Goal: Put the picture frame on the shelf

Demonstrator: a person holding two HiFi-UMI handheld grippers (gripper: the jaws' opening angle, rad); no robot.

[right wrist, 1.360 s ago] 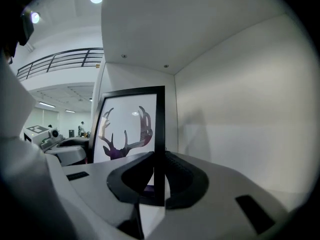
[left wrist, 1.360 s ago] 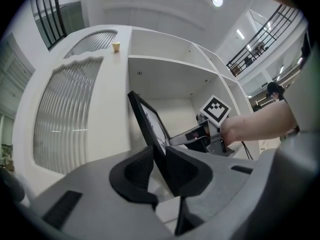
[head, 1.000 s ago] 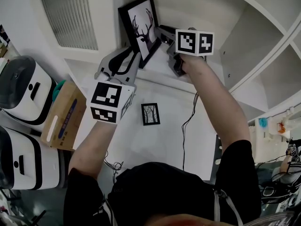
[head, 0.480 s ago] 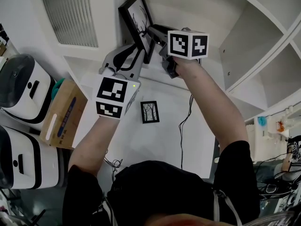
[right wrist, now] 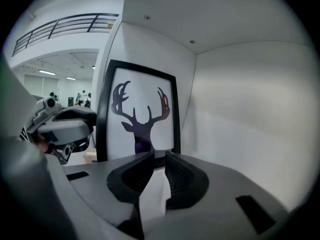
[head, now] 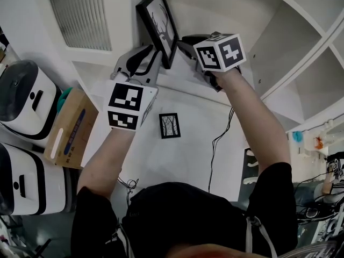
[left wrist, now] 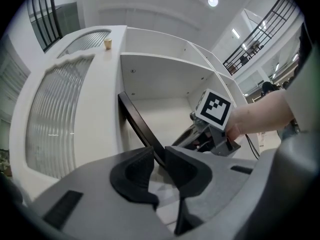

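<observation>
Since the earlier frame the right gripper [head: 185,41] has drawn off to the right of the picture frame [head: 160,26], which now stands steeper. At the frame's lower left, the left gripper [left wrist: 159,156] is clenched on its thin black rail and is the nearer one. The frame sits inside the white shelf [head: 279,42], long axis upright, tilted toward the side wall. It has slim, hard, dark moulding around a matte white print of a stag's head. Just right of the frame, the right gripper's jaws stand slightly apart on nothing. The release probably turns on that lean.
</observation>
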